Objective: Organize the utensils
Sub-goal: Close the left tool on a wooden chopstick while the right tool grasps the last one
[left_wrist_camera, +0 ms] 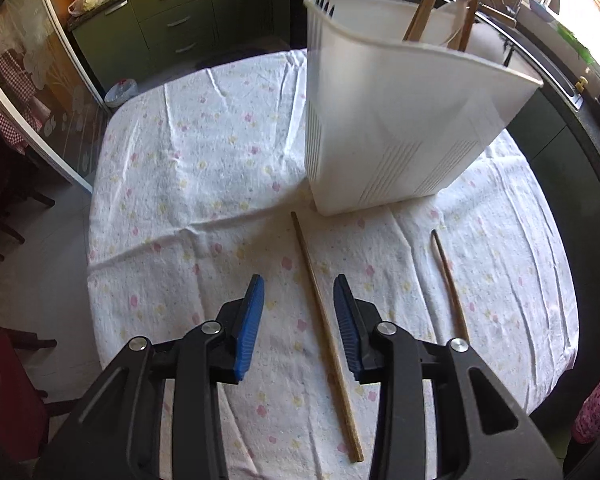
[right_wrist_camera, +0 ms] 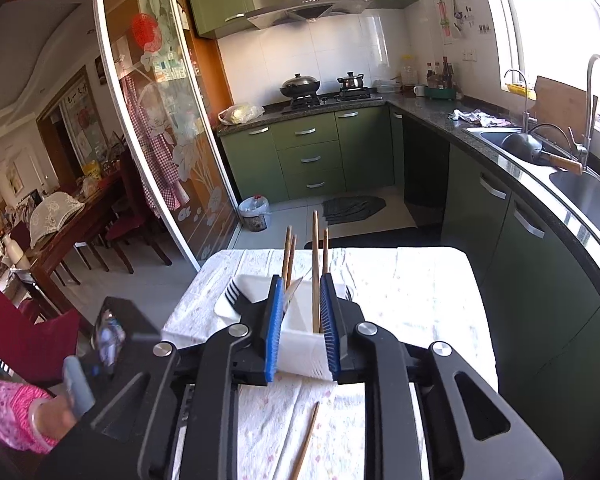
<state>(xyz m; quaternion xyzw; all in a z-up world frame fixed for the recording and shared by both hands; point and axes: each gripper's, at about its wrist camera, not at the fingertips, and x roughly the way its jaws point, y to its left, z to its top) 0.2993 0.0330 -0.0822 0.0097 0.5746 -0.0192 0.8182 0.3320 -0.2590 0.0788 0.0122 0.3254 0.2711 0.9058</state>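
A white plastic utensil holder (left_wrist_camera: 400, 120) stands on the flowered tablecloth (left_wrist_camera: 204, 168). Wooden chopsticks (left_wrist_camera: 420, 12) and a black fork (left_wrist_camera: 326, 4) stick out of it. A pale chopstick (left_wrist_camera: 324, 320) lies on the cloth in front of the holder, in line with the gap of my left gripper (left_wrist_camera: 299, 284), which hangs open just above it without touching. A darker chopstick (left_wrist_camera: 450, 284) lies to its right. My right gripper (right_wrist_camera: 301, 280) is open above the holder (right_wrist_camera: 300, 344). An upright chopstick (right_wrist_camera: 315, 272) stands in the holder between the jaws, which do not press on it.
A loose chopstick (right_wrist_camera: 306, 436) lies on the cloth under the right gripper. A hand with a pink sleeve (right_wrist_camera: 20, 412) is at the lower left. Green cabinets (right_wrist_camera: 312, 156), a counter with a sink (right_wrist_camera: 580, 188) and a glass sliding door (right_wrist_camera: 160, 140) surround the table.
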